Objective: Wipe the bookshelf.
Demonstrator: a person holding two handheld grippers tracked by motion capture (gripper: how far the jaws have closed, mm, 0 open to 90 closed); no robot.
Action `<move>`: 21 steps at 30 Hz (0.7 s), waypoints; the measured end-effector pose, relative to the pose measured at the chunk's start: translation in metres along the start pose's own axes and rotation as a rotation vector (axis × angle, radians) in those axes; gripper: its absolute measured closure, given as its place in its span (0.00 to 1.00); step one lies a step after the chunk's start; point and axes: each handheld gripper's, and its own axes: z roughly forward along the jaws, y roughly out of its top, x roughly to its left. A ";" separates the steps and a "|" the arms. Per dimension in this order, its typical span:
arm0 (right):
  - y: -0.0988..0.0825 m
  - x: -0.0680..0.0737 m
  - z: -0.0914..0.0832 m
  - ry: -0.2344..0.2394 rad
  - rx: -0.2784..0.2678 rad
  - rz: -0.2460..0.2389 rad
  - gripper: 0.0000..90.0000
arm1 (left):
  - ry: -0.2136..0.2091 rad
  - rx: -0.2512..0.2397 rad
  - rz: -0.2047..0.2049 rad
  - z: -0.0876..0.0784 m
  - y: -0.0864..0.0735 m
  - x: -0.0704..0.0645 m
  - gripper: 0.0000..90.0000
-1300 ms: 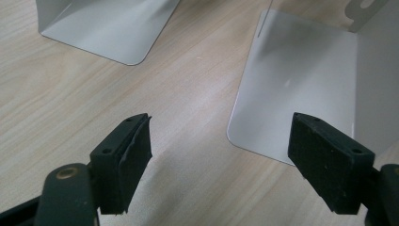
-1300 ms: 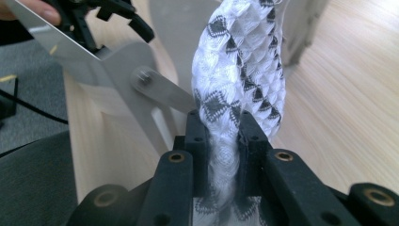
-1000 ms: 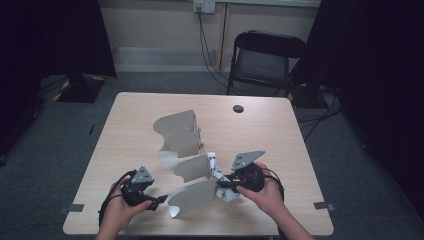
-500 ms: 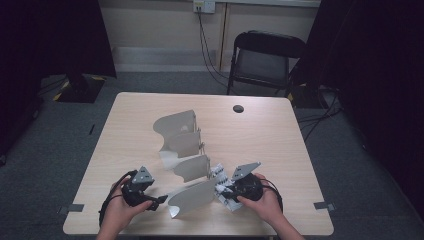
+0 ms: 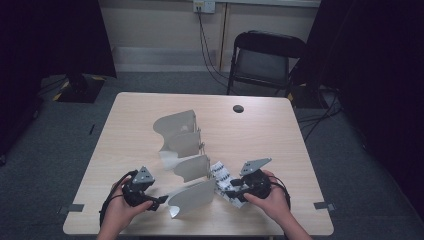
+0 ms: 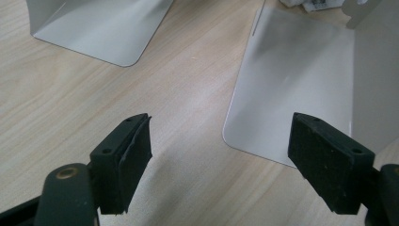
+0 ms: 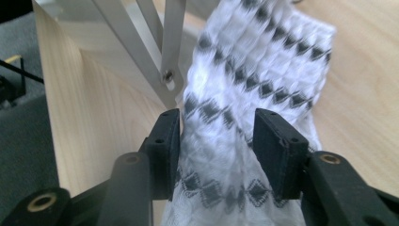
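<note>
Since the earlier frame, the right gripper [image 5: 231, 189] has sunk toward the table [image 5: 125, 130] and sits closer to the near edge. Its jaws have just been opening, with the white cloth with black diamonds [image 7: 244, 94] between them. In the right gripper view the cloth fills the gap and touches the left pad, but whether the pads press it is hard to tell. Its far end is blurred, and its near end is cut off at the bottom. Grey metal bookends [image 5: 192, 197] stand fanned just to the cloth's left, with slim bars [image 7: 141, 42] crossing beside it. The left gripper [image 6: 221, 155] has kept its place, jaws spread wide over bare wood, one bookend's flat foot [image 6: 291, 89] just ahead.
</note>
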 end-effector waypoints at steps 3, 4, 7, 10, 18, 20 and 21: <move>0.002 -0.002 -0.006 -0.010 -0.021 0.012 0.55 | -0.002 -0.001 -0.002 0.000 0.000 0.000 0.24; 0.003 -0.002 -0.007 -0.012 -0.024 0.015 0.54 | 0.002 -0.003 -0.002 0.000 0.000 0.000 0.24; 0.002 -0.005 -0.007 -0.020 -0.021 0.022 0.53 | -0.007 -0.002 -0.001 0.002 0.000 -0.001 0.24; 0.000 -0.006 -0.005 -0.018 -0.013 0.029 0.50 | -0.006 0.002 0.002 0.002 0.000 -0.001 0.24; -0.008 -0.011 -0.011 -0.055 0.026 0.036 0.49 | -0.004 0.002 0.002 0.002 0.000 -0.001 0.25; -0.012 -0.013 -0.014 -0.059 0.030 0.040 0.49 | -0.007 -0.002 -0.003 0.002 0.000 -0.001 0.25; -0.013 -0.013 -0.015 -0.060 0.027 0.043 0.49 | -0.006 -0.001 -0.003 0.002 0.000 -0.001 0.25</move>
